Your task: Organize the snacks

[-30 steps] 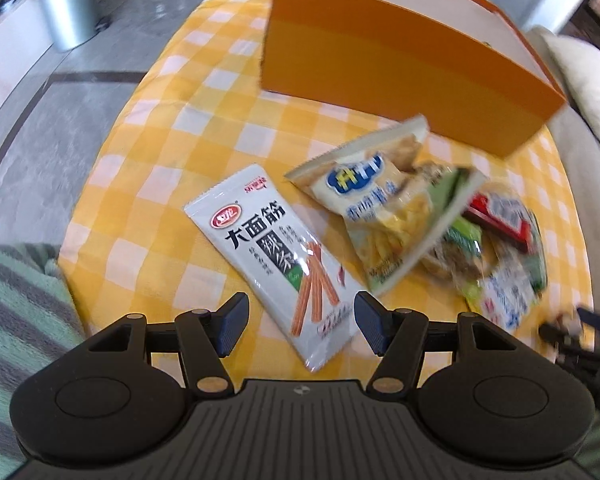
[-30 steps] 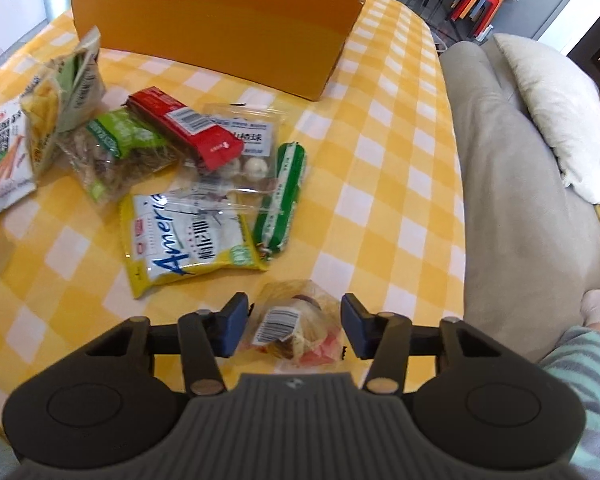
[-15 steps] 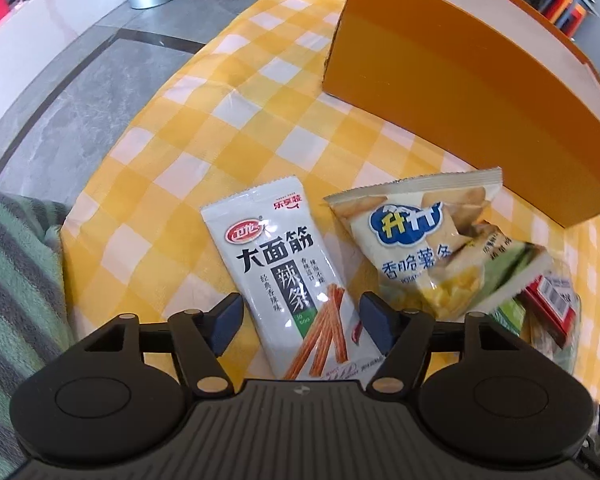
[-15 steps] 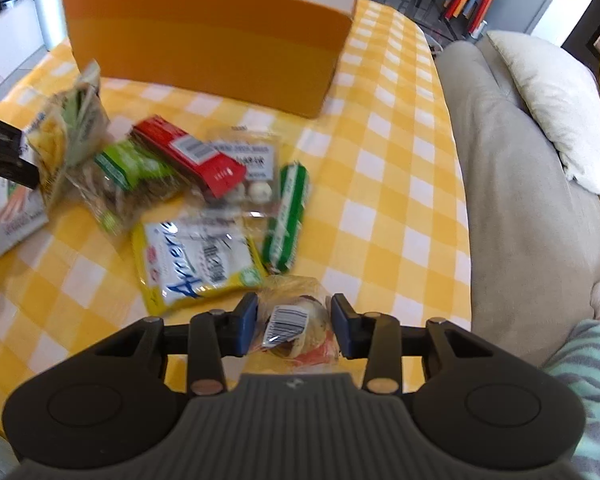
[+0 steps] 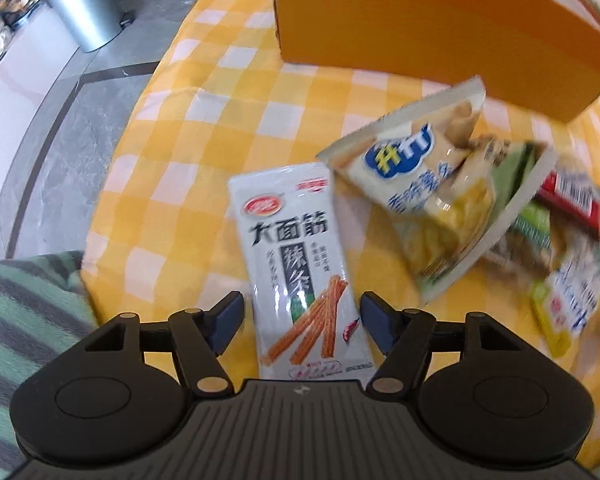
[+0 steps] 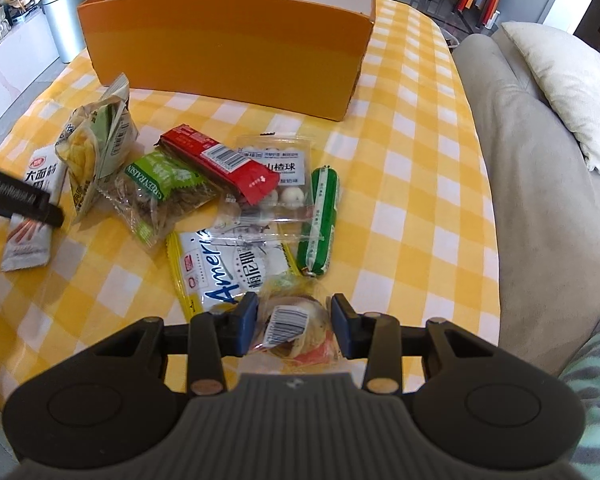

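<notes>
With a clear-wrapped snack (image 6: 294, 326) pinched in the right gripper (image 6: 294, 324) low over the desk (image 6: 404, 184), and the left gripper (image 5: 302, 322) spread wide astride the white spicy-strip packet (image 5: 300, 264), either slick wrapper could be slipped or dragged before the orange box (image 6: 228, 52) is reached.

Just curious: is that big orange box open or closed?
Open: the orange box has no lid on top, and its white inner walls show.
</notes>
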`<state>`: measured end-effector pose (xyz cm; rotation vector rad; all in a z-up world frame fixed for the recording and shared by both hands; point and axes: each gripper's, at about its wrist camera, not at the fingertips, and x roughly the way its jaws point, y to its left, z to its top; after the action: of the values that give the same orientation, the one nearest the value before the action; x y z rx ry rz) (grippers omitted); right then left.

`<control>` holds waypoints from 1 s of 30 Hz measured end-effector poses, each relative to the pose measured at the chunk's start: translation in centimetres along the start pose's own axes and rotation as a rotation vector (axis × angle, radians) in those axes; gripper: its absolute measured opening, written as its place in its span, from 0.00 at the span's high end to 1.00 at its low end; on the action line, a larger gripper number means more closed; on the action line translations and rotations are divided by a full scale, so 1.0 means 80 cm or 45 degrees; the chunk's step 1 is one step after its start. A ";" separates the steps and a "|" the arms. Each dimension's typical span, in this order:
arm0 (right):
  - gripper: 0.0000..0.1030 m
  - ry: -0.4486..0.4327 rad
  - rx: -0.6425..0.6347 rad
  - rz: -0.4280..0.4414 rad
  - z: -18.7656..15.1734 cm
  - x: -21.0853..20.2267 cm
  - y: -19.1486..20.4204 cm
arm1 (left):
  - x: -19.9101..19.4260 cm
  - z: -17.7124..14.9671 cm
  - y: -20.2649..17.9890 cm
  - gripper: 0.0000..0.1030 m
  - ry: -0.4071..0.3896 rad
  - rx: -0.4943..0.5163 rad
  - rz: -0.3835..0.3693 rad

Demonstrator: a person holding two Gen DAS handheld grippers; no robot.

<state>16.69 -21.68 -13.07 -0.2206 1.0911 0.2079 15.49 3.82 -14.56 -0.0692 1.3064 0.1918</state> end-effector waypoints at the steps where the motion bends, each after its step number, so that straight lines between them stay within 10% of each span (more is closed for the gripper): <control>1: 0.64 0.001 0.003 0.004 0.000 0.000 0.000 | 0.000 -0.001 0.004 0.23 -0.001 -0.021 -0.004; 11: 0.63 0.002 0.062 0.081 0.001 0.004 -0.003 | 0.006 -0.001 0.000 0.14 -0.140 0.009 0.011; 16: 0.58 0.016 0.128 0.126 -0.002 0.005 -0.012 | -0.002 -0.004 -0.005 0.42 -0.166 0.054 -0.034; 30: 0.67 0.061 0.279 0.187 -0.020 0.007 -0.035 | -0.018 -0.024 0.006 0.47 -0.137 0.050 -0.143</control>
<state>16.30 -24.77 -14.06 0.0510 1.1695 0.2128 13.23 3.81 -13.63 -0.0972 1.1951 0.0732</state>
